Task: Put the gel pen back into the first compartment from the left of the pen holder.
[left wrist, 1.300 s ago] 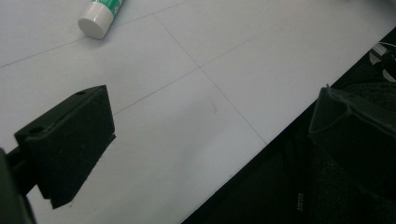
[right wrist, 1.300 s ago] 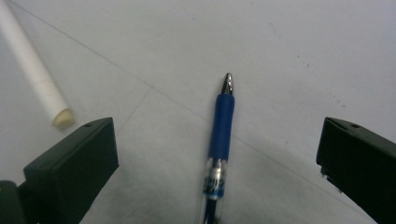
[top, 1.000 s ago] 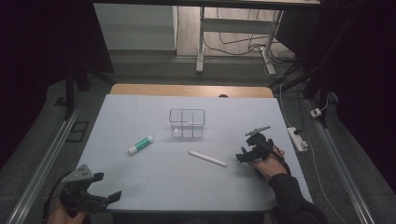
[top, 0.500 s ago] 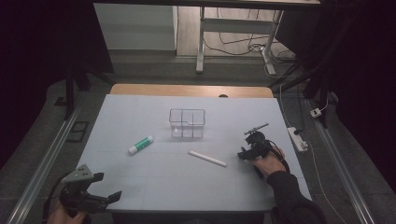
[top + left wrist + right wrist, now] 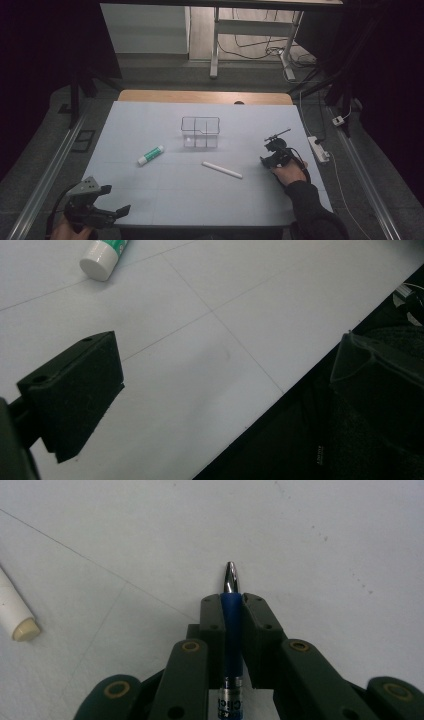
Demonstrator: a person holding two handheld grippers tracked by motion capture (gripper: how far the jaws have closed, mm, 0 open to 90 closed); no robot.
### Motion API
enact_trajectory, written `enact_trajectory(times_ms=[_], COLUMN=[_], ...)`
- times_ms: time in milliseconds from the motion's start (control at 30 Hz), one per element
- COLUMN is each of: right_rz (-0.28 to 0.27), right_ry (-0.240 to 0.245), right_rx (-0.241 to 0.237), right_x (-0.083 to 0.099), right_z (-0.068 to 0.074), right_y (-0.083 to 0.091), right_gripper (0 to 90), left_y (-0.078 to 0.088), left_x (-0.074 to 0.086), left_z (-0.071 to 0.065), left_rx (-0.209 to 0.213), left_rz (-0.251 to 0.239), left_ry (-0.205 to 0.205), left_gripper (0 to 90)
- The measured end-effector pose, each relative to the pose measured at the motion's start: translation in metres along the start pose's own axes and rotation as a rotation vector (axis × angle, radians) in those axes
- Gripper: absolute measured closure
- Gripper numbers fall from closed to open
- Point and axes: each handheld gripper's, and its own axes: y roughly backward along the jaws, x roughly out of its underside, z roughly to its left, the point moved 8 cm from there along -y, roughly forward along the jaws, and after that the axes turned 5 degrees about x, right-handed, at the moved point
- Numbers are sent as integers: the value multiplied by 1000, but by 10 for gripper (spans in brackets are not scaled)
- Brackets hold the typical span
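Note:
My right gripper (image 5: 266,159) rests on the white mat at the right side of the table. Its jaws have just been closing and are now shut on a blue pen (image 5: 231,630), whose silver tip pokes out past the pads of the right gripper (image 5: 231,600). The pen's other end (image 5: 278,134) sticks up behind the hand. A white stick (image 5: 221,170) (image 5: 12,615) lies left of it. My left gripper (image 5: 114,200) (image 5: 225,380) hovers open over the mat's front left corner, with nothing between its jaws. A green and white glue stick (image 5: 150,155) (image 5: 102,252) lies beyond it.
A clear, divided container (image 5: 200,132) stands in the middle of the white mat (image 5: 150,125). A white power strip (image 5: 318,148) lies off the table's right edge. The mat's front edge (image 5: 260,405) runs under the left gripper.
The right gripper's jaws have closed on the blue pen, and that hand shifted slightly. The left gripper has stayed put.

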Motion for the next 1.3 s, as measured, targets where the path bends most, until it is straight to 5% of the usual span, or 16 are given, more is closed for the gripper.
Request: enact_trajectory(times_ms=[267, 600, 1033, 1300], right_rz=[-36, -174, -392, -442], right_ry=[5, 29, 98, 135], right_rx=[-32, -58, -162, -198], right_x=[-2, -18, -53, -72], right_z=[1, 9, 41, 59], right_y=[3, 26, 69, 78], right_gripper=[804, 805, 804, 804], left_y=[0, 0, 0, 0], left_x=[0, 0, 0, 0], left_z=[-1, 0, 1, 1], left_rx=[0, -1, -3, -2], left_rz=[2, -1, -2, -1], left_ry=[-6, 2, 12, 12], left_gripper=[9, 7, 6, 7])
